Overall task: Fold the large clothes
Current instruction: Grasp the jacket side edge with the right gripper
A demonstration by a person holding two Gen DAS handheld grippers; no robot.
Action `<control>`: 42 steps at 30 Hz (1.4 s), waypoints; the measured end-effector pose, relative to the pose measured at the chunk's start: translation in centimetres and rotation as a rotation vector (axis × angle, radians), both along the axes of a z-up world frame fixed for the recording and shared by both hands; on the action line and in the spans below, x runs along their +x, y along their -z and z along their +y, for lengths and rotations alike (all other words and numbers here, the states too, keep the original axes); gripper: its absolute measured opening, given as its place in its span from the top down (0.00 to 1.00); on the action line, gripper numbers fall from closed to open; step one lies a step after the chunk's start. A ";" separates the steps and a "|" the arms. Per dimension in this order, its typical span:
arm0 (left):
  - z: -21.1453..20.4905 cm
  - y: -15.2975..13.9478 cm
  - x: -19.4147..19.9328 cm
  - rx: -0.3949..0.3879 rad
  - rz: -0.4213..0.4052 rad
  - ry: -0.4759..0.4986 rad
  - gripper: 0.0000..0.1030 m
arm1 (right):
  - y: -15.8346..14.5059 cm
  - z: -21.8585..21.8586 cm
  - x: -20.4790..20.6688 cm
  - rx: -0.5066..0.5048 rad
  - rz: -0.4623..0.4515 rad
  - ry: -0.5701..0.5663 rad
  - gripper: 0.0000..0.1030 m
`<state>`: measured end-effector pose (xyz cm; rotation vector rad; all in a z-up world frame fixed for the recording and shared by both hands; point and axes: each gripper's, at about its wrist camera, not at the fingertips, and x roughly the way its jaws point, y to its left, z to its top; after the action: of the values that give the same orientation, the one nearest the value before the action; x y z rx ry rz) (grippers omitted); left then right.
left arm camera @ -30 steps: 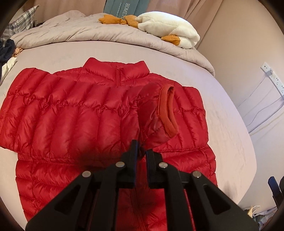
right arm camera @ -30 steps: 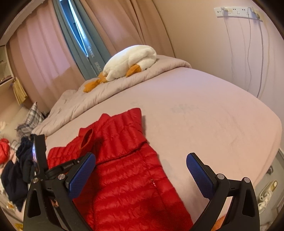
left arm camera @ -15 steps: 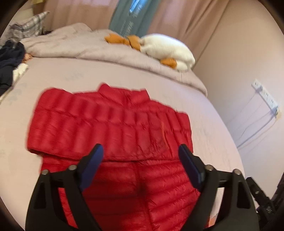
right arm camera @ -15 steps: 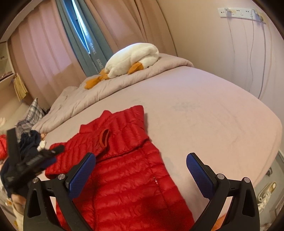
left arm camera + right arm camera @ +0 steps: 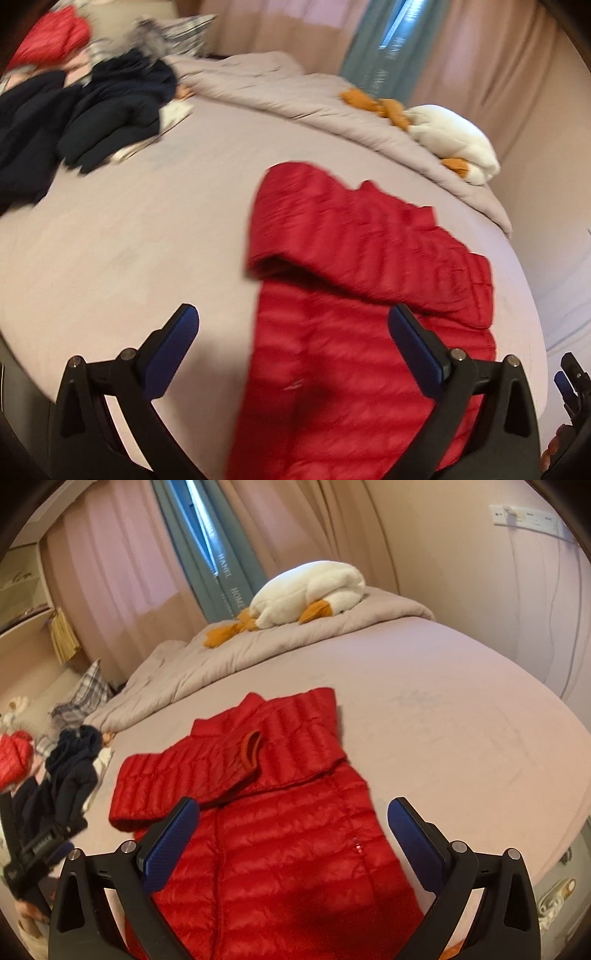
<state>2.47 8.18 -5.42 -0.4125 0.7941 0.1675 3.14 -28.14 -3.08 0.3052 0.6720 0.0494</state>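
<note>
Padding and thin shiny cloth make the red jacket (image 5: 280, 845) look light, soft and springy, so I judge a fold will puff back up unless it is pressed flat, and the smooth shell may slide over itself. It lies spread on the bed (image 5: 461, 716), well short of the white duck toy (image 5: 310, 590) at the far end, its collar toward the toy and its hem toward the cameras. 1 sleeve lies folded across the chest, its orange-lined cuff (image 5: 251, 747) on top, nearer the toy than the hem is.

Best holds, I think, are the sewn edges: the hem corners, the shoulder seam or the cuff, where the cloth is doubled and less slick.

Left gripper (image 5: 291, 354) hangs over the jacket's hem half, jaws opening wide with nothing between them. Right gripper (image 5: 291, 843) also stands spread and empty above the hem half.

No box, bag or basket shows clearly. Dark clothes (image 5: 74, 122) lie heaped on the bed, far to the side of the toy.
</note>
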 end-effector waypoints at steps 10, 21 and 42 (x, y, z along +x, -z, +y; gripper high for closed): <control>3.3 0.3 -2.1 -0.038 0.001 -0.106 0.01 | 0.8 3.7 2.1 0.026 0.052 -0.127 0.08; 3.9 -0.4 -3.8 0.027 0.004 -0.139 0.01 | 3.1 9.2 12.1 -0.054 0.171 -0.262 0.26; 6.0 0.6 -3.9 0.001 0.041 -0.176 0.01 | 3.2 12.4 15.6 -0.185 0.230 -0.371 0.88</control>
<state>-1.44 14.18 -6.06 -0.4792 0.7974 0.3410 18.76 -15.74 -6.26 0.0045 0.9491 0.3078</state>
